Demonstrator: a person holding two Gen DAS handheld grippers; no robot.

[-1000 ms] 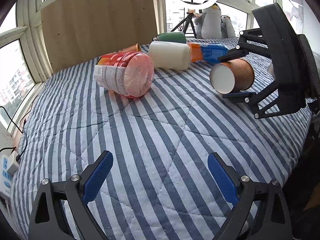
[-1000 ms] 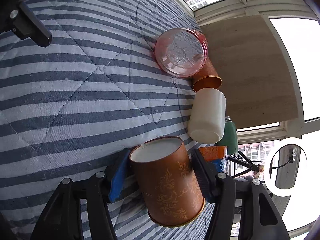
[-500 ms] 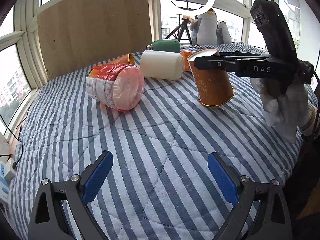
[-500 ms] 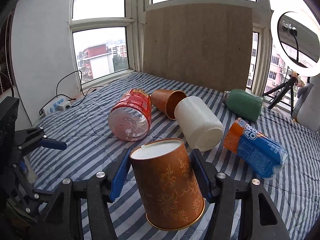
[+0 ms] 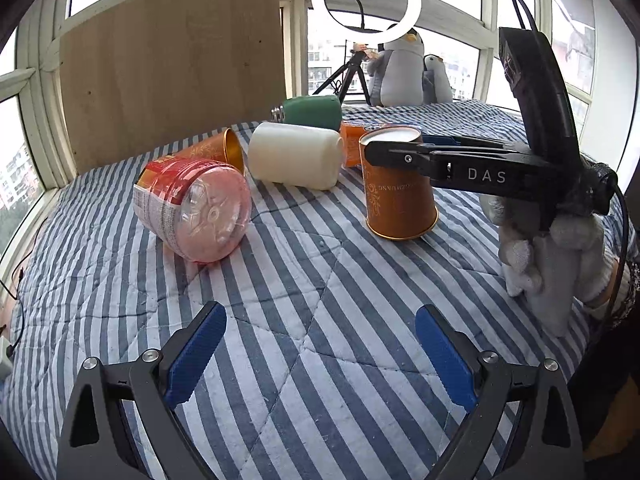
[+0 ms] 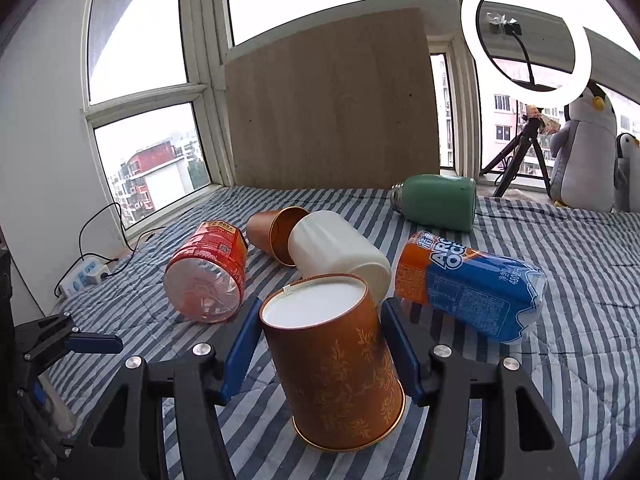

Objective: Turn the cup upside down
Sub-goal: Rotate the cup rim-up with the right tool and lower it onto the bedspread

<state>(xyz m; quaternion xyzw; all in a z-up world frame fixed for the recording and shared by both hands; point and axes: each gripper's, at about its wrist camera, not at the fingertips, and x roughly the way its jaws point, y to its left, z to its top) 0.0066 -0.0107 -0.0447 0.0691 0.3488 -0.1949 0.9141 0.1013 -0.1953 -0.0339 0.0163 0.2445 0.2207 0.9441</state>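
Observation:
An orange-brown paper cup [image 6: 340, 364] with gold leaf print is upside down, white base up, slightly tilted, its gold rim at the striped bedcover. My right gripper [image 6: 320, 344] is shut on the cup near its base; it also shows in the left wrist view [image 5: 394, 152], holding the cup [image 5: 400, 204]. My left gripper [image 5: 320, 352] is open and empty, low over the cover in the foreground, well in front of the cup.
On the striped cover [image 5: 280, 280] lie a red-labelled plastic jar [image 5: 192, 208], a second orange cup [image 5: 216, 152], a white cylinder [image 5: 296, 156], a green bottle [image 5: 312, 112] and an orange-blue bottle [image 6: 468, 284]. A wooden board [image 5: 172, 60] stands behind. Power strip [image 6: 84, 276] at left.
My right gripper has turned the cup from lying on its side to base-up and lowered it towards the cover. The left gripper has stayed in place, open.

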